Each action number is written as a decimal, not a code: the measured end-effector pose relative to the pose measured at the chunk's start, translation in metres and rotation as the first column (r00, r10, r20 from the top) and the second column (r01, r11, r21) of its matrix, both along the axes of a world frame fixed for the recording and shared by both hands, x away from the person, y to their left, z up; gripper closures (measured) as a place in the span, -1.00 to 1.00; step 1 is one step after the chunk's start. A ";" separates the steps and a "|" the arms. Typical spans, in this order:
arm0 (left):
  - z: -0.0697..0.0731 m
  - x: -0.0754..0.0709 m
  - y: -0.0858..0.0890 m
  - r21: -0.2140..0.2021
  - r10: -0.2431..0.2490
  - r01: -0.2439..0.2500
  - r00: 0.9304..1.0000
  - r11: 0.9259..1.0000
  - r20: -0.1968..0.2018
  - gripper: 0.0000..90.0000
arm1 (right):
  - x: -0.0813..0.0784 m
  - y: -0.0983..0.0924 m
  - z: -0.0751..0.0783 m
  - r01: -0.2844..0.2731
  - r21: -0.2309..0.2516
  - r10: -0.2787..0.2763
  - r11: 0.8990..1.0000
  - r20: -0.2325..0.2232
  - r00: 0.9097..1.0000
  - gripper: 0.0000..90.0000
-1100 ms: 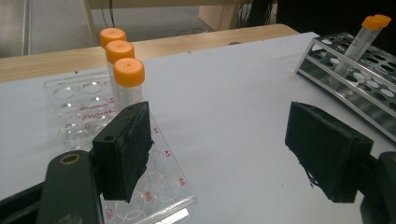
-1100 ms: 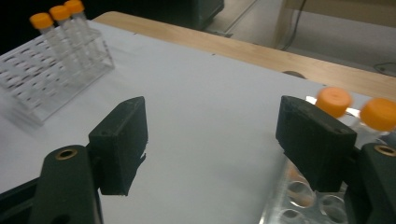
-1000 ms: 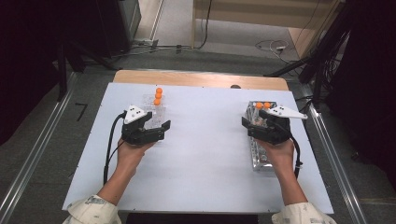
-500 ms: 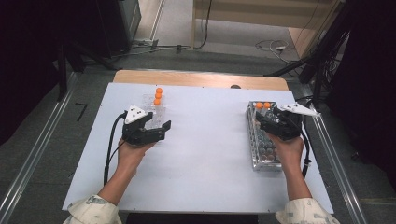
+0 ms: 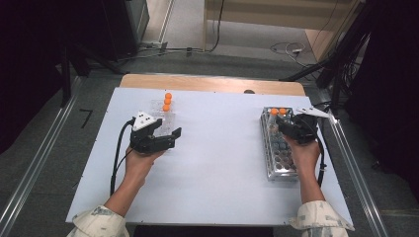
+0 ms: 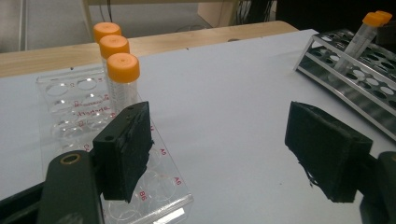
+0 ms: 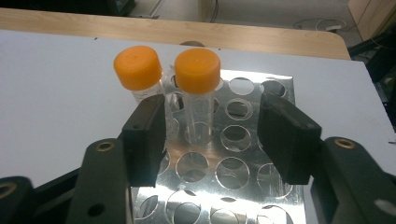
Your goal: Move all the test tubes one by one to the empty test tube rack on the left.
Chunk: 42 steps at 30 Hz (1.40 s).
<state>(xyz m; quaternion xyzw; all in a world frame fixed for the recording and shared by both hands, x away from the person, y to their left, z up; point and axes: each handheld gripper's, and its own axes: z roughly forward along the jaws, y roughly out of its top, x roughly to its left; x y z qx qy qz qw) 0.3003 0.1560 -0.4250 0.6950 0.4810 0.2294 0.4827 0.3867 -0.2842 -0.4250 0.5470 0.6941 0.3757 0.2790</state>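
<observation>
Right gripper (image 7: 212,135) is closing in on an orange-capped clear plastic tube (image 7: 198,93) standing in the shiny perforated metal rack (image 7: 243,186).
Its jaws are narrowing around the tube without pressing yet, lining up a lift; left gripper (image 6: 224,154) is waiting wide open, empty, beside the clear plastic rack (image 6: 70,112).

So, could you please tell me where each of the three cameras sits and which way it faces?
High view: fixed above the person's side, looking forward and down on the white table; both forearms, left gripper, right gripper.
Left gripper view: rides the left gripper, looks level across the table past the clear rack; its two black jaws stand apart.
Right gripper view: rides the right gripper, looks down at two orange-capped tubes in the metal rack; jaws just been closing, one tube between them, untouched.
Shared: all show the metal rack.
</observation>
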 end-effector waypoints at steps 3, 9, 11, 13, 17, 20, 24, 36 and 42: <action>-0.001 0.001 -0.001 0.000 0.001 -0.001 1.000 1.000 -0.002 -0.47 | 0.002 0.000 -0.001 0.008 -0.006 -0.008 1.000 0.001 1.000 0.07; -0.001 0.001 -0.003 0.002 -0.004 0.004 1.000 1.000 -0.004 -0.47 | 0.009 0.002 -0.002 0.002 -0.030 -0.002 1.000 -0.029 1.000 0.18; -0.001 0.001 -0.002 0.000 -0.004 0.004 1.000 1.000 -0.003 -0.47 | 0.011 0.003 -0.002 -0.002 -0.037 0.001 0.999 -0.039 0.999 0.22; -0.001 0.001 -0.002 -0.001 -0.003 0.003 1.000 1.000 -0.002 -0.46 | 0.013 0.004 -0.003 -0.008 -0.048 0.006 0.999 -0.047 0.999 0.26; -0.001 0.001 -0.002 -0.001 -0.001 0.001 1.000 1.000 -0.006 -0.46 | 0.015 0.007 -0.003 -0.024 -0.075 0.019 0.997 -0.064 0.998 0.32; -0.001 0.001 -0.002 0.000 -0.003 0.003 1.000 1.000 -0.007 -0.46 | 0.017 0.009 -0.004 -0.030 -0.088 0.023 0.996 -0.076 0.997 0.38; -0.001 0.001 -0.003 0.001 -0.004 0.004 1.000 1.000 -0.009 -0.46 | 0.018 0.010 -0.004 -0.034 -0.100 0.025 0.994 -0.087 0.996 0.43; -0.002 0.001 -0.003 0.004 -0.006 0.006 1.000 1.000 -0.010 -0.46 | 0.024 0.014 -0.004 -0.049 -0.126 0.036 0.991 -0.108 0.994 0.56; -0.001 0.001 -0.002 0.000 -0.003 0.003 1.000 1.000 -0.009 -0.46 | 0.022 0.012 -0.003 -0.049 -0.102 0.039 0.994 -0.096 0.995 0.58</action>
